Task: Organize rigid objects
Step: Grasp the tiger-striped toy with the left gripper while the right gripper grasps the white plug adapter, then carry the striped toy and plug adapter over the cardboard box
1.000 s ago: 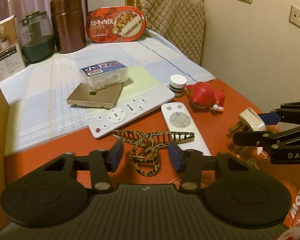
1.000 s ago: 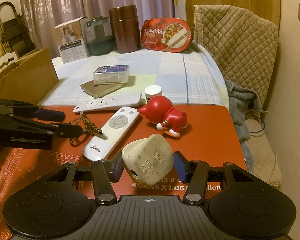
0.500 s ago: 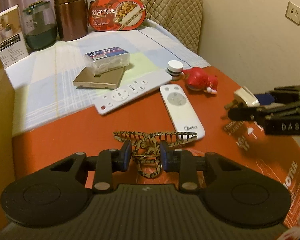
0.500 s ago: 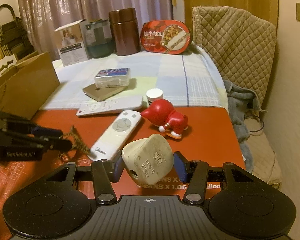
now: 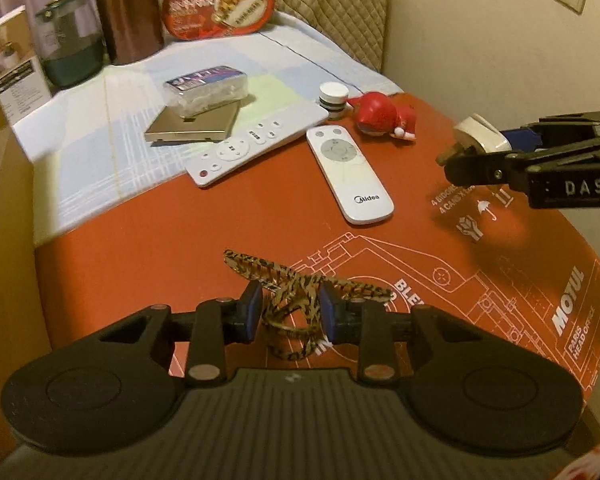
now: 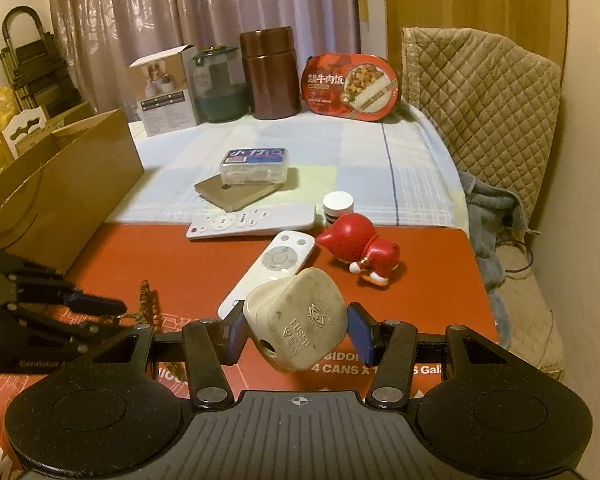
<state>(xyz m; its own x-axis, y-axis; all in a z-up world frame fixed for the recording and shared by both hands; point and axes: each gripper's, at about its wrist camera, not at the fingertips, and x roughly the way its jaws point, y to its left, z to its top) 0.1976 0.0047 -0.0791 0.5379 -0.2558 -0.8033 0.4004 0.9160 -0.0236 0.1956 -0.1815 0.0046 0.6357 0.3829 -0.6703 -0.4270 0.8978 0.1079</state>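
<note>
"Midea" on the small remote (image 5: pixel 349 174), "FUSED" on the plug (image 6: pixel 296 317), "MOTUL" on the red board (image 5: pixel 567 305).

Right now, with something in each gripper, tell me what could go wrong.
1. The left gripper pinches only the middle of the leopard-print hair clip; its long ends stick out sideways and might snag or twist loose.
2. The right gripper grips the beige plug on angled faces, so it may rotate or slip.
3. The Midea remote lies between both grippers, so a low sweep could knock it.

i note a glossy tortoiseshell plastic hair clip (image 5: pixel 300 300), a scuffed matt cream plastic plug (image 6: pixel 296 316), and a printed red cardboard sheet (image 5: pixel 180 240).
</note>
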